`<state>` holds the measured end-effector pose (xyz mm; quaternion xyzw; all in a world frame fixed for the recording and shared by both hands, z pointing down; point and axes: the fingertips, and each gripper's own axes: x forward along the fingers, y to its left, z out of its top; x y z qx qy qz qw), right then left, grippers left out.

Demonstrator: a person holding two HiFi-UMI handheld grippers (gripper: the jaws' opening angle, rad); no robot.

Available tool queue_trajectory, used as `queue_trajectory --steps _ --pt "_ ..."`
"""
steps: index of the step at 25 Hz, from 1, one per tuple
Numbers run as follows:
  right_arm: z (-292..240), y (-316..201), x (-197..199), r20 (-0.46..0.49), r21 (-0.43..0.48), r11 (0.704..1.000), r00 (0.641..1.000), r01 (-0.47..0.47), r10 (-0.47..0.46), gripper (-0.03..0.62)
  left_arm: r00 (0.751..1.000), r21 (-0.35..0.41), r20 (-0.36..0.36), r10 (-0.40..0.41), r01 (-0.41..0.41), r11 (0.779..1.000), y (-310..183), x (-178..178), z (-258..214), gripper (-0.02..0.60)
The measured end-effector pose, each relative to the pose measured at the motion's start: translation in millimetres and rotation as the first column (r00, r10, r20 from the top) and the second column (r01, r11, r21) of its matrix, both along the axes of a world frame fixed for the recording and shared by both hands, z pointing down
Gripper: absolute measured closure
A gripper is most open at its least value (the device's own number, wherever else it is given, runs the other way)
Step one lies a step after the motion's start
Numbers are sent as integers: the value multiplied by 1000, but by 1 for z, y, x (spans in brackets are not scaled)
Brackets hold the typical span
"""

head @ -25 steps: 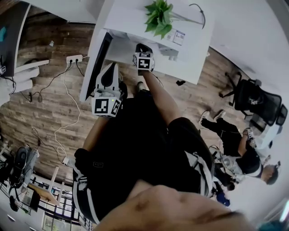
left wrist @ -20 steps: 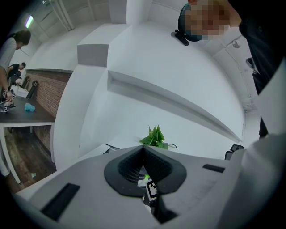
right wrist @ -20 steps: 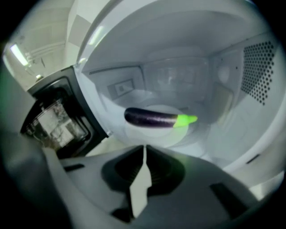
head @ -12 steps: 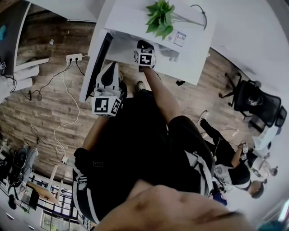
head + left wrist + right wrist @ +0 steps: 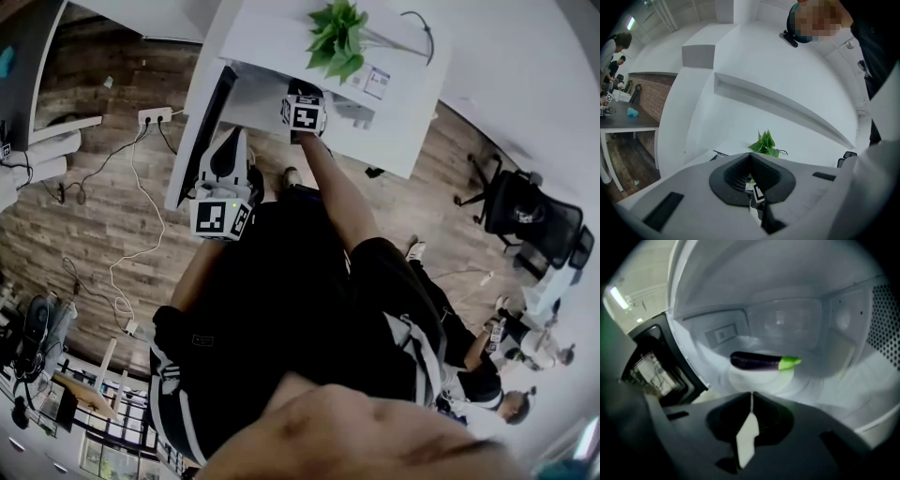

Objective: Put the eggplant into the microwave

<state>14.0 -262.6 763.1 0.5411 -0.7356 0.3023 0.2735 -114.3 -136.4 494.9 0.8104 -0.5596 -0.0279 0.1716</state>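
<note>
Eggplant [image 5: 757,362] on turntable [image 5: 740,378] inside microwave [image 5: 843,333], frame centre, long axis left-right, green cap right. Right gripper [image 5: 751,397] nearer: fingers pressed together, empty, just below eggplant, not touching. Left gripper [image 5: 750,154] fingers together, empty, facing plant [image 5: 764,143]. Likely next: back out.

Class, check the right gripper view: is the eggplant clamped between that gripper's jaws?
No, the eggplant lies inside the microwave, apart from the right gripper, whose jaws are closed together on nothing.

text: none legible | card [image 5: 371,78]: print too small
</note>
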Motion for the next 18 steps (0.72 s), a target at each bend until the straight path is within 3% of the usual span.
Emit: queue_trajectory --steps 18 --pt "-22 23 3 17 30 1000 1000 2 -2 553 1000 27 -4 13 -13 1000 0 7 -8 549"
